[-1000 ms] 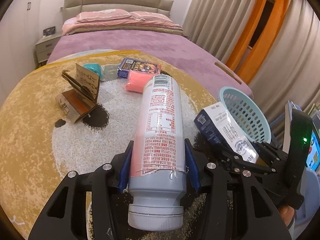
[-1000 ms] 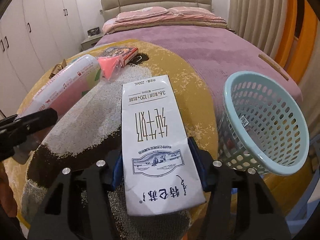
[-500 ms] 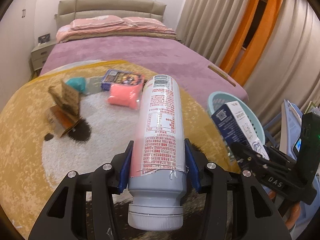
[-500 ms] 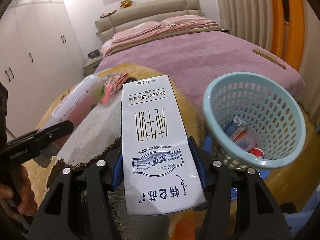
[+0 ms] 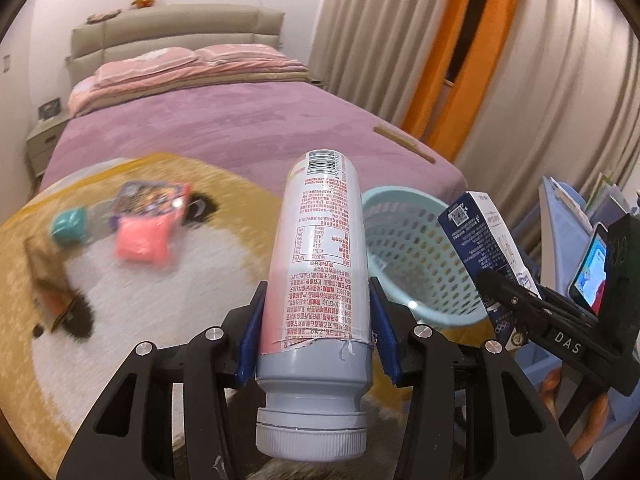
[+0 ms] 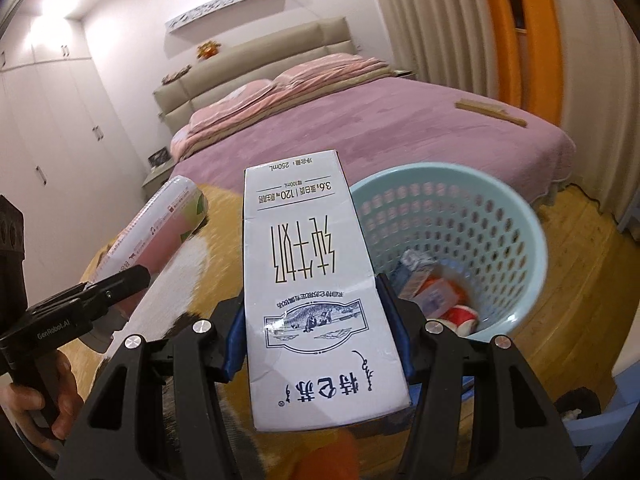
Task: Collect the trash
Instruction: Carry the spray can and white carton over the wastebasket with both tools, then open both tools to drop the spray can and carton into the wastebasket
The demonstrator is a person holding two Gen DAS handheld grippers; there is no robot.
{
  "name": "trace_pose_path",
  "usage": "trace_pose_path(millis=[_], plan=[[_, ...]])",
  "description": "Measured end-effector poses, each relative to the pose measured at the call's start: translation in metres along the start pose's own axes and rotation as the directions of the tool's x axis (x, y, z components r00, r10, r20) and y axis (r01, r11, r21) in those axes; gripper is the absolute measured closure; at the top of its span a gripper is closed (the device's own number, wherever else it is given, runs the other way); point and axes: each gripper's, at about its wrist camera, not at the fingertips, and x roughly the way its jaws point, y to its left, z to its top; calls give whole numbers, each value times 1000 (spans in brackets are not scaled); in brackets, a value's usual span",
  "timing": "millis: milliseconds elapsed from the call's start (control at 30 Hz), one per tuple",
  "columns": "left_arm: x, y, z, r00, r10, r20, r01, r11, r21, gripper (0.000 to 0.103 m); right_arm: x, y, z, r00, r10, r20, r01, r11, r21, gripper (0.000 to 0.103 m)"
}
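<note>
A purple-covered bed (image 6: 360,128) fills the frame's middle, pink pillows (image 6: 248,104) stacked at its beige headboard (image 6: 256,60); white wardrobes (image 6: 52,128) left, orange curtains (image 6: 516,28) upper right.

Ahead and right of the right gripper's fingers (image 6: 400,322) the basket (image 6: 532,236) mouth gapes — cartons lie only at its bottom. Left, the bottle (image 6: 160,232) crowds close; beyond, the bed (image 6: 400,136) blocks passage.

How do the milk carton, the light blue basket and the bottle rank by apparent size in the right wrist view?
1. Milk carton, though it is nearest the camera, held in the right claw.
2. Light blue basket; nearly alike, so the true order is unsure.
3. Bottle, clearly smallest, partly hidden.
</note>
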Motion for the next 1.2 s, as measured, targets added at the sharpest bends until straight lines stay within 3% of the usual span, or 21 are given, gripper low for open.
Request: trace_pose_path(millis=[533,767,1067,1133,1200], plan=[[81,-82,46,990,-127,-61,133,985,108,57,3,-76,40,990,-122,67,114,987,115,50],[133,-91,51,972,-179,-151,190,980,63,57,22,-111,35,988,-152,21,146,975,168,50],[165,-99,38,963,-162,-218,181,981,72,57,43,-133,27,987,-151,-48,158,961,229,49],[164,-99,40,966,-159,-202,176,982,67,53,45,-134,26,988,-142,-55,151,958,243,48],[157,-97,42,973,-153,-174,165,984,60,31,47,-137,26,990,-126,-67,139,957,256,42]])
